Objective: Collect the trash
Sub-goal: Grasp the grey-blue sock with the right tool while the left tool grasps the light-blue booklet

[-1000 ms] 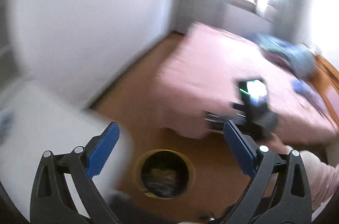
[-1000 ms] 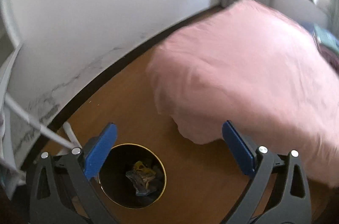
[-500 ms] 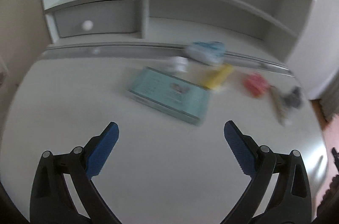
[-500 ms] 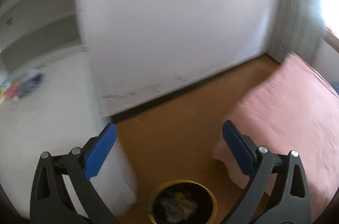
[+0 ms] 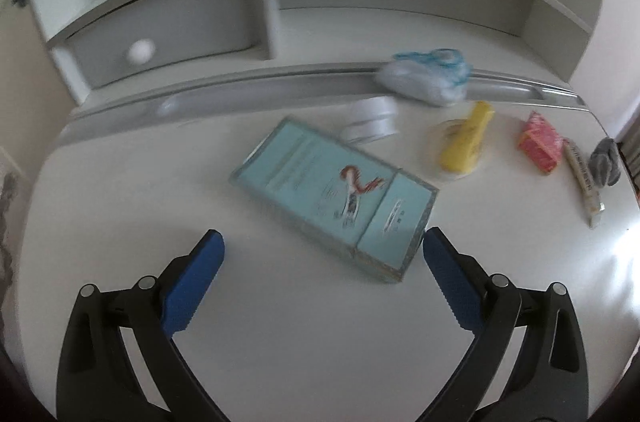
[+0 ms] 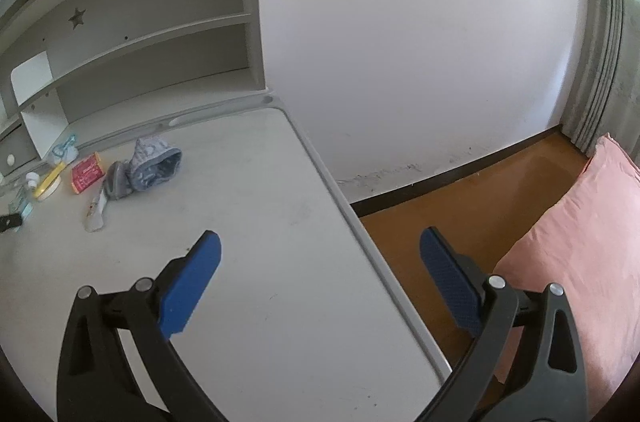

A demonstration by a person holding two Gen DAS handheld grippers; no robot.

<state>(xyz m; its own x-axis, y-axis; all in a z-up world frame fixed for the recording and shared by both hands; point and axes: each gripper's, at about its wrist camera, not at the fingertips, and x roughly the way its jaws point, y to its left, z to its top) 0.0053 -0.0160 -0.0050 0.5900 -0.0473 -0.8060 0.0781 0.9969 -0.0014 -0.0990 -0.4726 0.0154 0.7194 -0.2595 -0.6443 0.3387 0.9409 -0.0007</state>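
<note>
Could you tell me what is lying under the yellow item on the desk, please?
The yellow item lies across a pale round disc, whose rim shows on both sides. The disc's middle is covered, so what it is cannot be told.

Dim daylight, motion blur, fisheye edges, glare rt.
</note>
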